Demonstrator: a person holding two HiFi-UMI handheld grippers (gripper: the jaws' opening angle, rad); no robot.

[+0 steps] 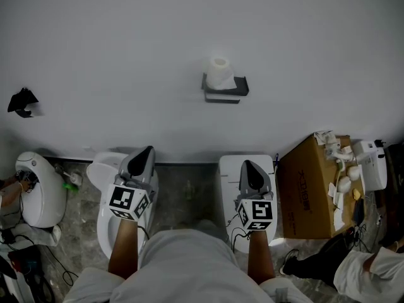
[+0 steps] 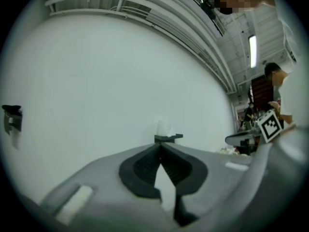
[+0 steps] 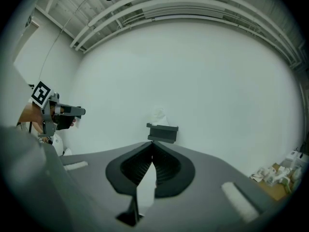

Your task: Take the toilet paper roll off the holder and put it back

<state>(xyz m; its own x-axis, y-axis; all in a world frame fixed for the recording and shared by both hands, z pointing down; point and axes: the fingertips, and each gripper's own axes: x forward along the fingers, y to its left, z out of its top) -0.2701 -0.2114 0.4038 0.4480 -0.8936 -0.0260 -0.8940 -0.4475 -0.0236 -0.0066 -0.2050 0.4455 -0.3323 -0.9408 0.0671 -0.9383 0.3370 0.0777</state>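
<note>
On the white wall point(image 1: 113, 55), in the head view, the toilet paper roll point(image 1: 220, 72) sits atop the black holder point(image 1: 225, 88), well apart from the left tool point(image 1: 145, 153) and right tool point(image 1: 248, 168) (both aimed at it). Left gripper view: jaws pressed together, empty. Right gripper view: likewise closed on nothing.

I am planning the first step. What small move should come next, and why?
Probably open the right gripper and move it toward the toilet paper roll. The roll stands untouched on the black holder; this gripper and the left gripper are shut, empty and apart from it.
</note>
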